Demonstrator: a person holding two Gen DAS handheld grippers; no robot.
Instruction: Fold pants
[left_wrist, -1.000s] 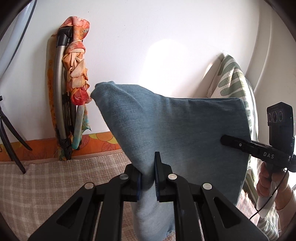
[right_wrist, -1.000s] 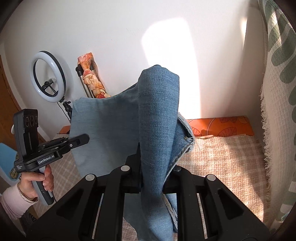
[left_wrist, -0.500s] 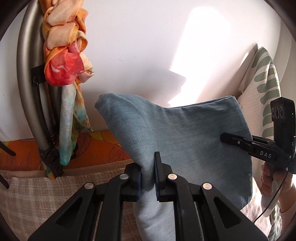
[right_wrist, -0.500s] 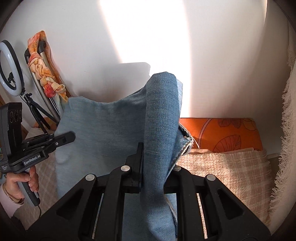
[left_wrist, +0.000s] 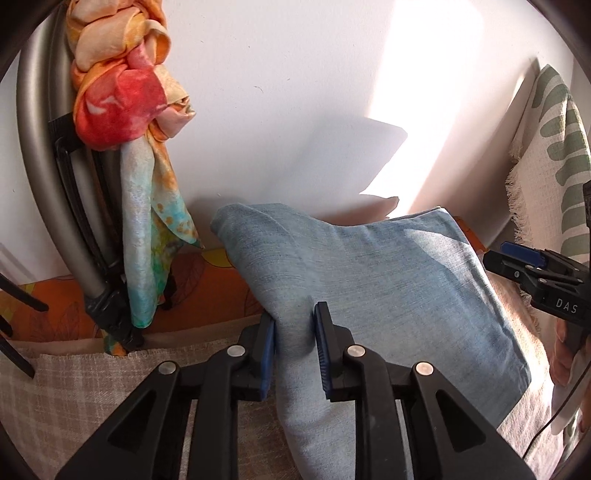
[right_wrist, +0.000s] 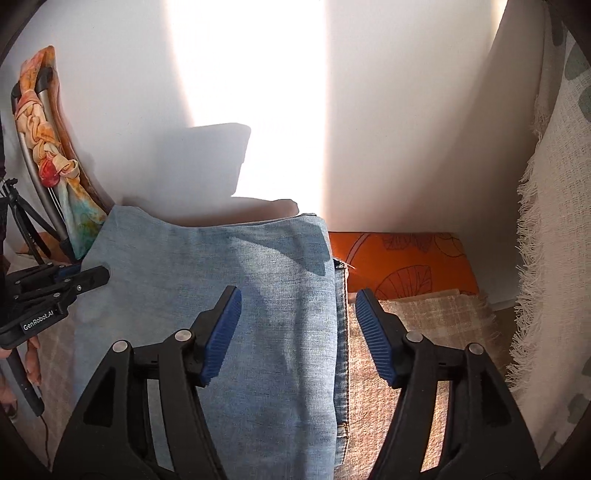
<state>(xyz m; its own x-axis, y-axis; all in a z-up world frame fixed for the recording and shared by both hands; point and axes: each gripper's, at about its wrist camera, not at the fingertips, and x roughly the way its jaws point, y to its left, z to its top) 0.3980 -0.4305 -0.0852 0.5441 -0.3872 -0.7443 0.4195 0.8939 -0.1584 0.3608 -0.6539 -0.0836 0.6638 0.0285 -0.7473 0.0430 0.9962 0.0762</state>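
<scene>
The light blue denim pants (left_wrist: 388, 288) lie folded on the checked beige cover, also in the right wrist view (right_wrist: 236, 295). My left gripper (left_wrist: 294, 343) stands partly open around a raised ridge of denim at the fold's left edge, and the pads (left_wrist: 266, 354) are slack on it. My right gripper (right_wrist: 295, 332) is wide open above the fold's right edge, holding nothing. The right gripper shows at the right of the left wrist view (left_wrist: 517, 264). The left gripper shows at the left of the right wrist view (right_wrist: 74, 277).
A white wall runs close behind. A grey folded frame with an orange scarf (left_wrist: 122, 107) leans at the left. An orange leaf-print cushion (right_wrist: 402, 262) lies along the wall. A cream fringed throw (right_wrist: 546, 229) hangs at the right. A tripod (right_wrist: 22, 221) stands far left.
Both grippers lowered the lifted denim onto the cover. The right gripper opened wide and let go. The left jaws loosened around the fold.
</scene>
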